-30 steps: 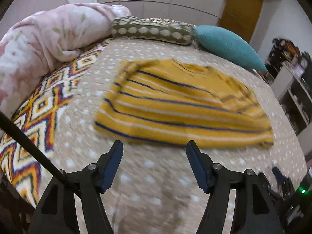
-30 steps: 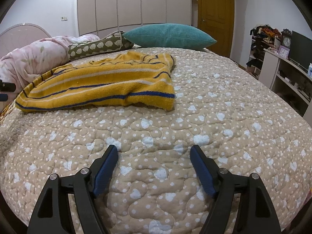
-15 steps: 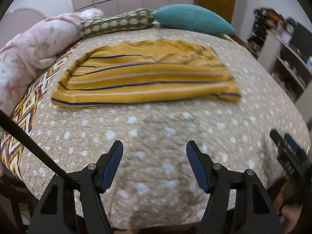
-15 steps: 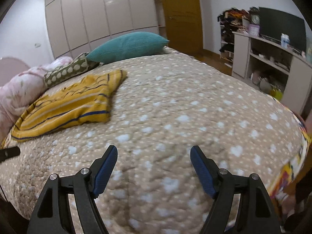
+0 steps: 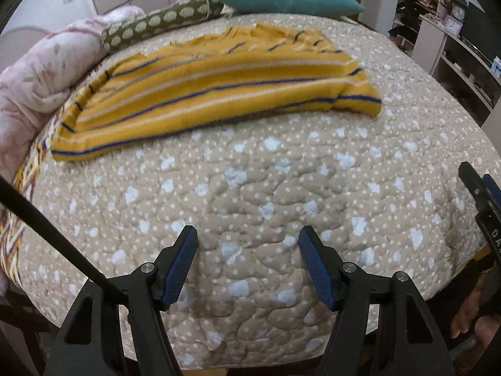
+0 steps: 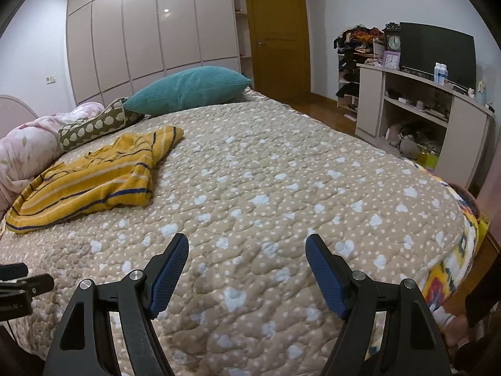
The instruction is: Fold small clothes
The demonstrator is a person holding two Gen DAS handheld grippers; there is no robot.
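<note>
Mustard-yellow knitted top with blue and white stripes (image 5: 216, 84) lies folded over on the far left of the beige quilted bed (image 5: 281, 188), near the pink floral duvet (image 5: 40, 72) and well clear of both tools. Left gripper (image 5: 247, 263) and right gripper (image 6: 247, 269) have drawn back toward the bed's near edge, jaws spread and empty. That retreat suggests this fold is finished, or a pause before another one.

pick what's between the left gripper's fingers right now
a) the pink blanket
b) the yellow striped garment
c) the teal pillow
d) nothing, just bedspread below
d: the left gripper stands open and empty over the beige bedspread, and the yellow striped garment lies farther up the bed, untouched.
</note>
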